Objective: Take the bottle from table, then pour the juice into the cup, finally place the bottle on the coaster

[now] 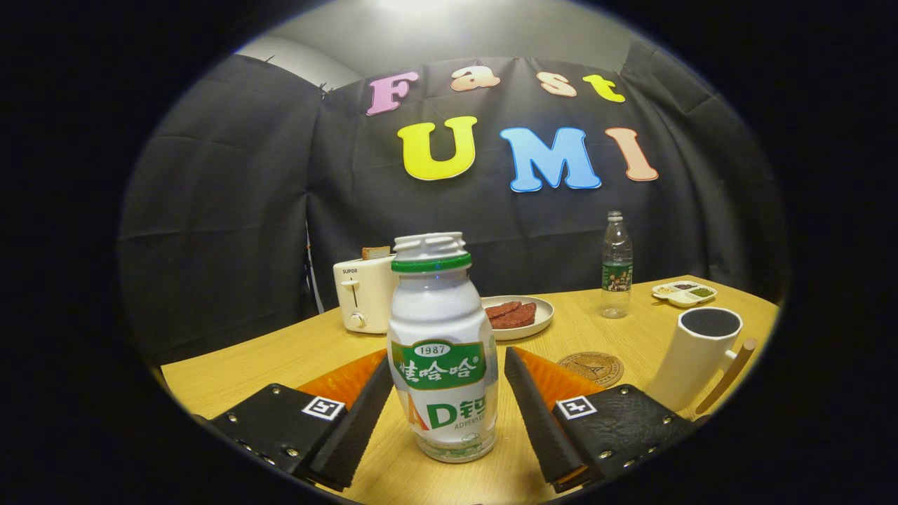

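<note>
A white juice bottle [440, 351] with a green label and green neck ring stands upright on the wooden table [280, 351], its mouth uncapped. It sits between my gripper's [449, 414] two black fingers, which stand open on either side of it; the left finger [358, 421] looks to be at the bottle's side, the right one has a gap. A round brown coaster [591, 367] lies just beyond the right finger. To the right of the coaster stands a white cup [696, 356] with a wooden handle.
A white toaster [365, 293] with a slice in it stands at the back left. Behind the juice bottle is a plate [523, 328] with dark red slices. A clear water bottle [616, 265] and a small divided dish [684, 292] stand at the back right.
</note>
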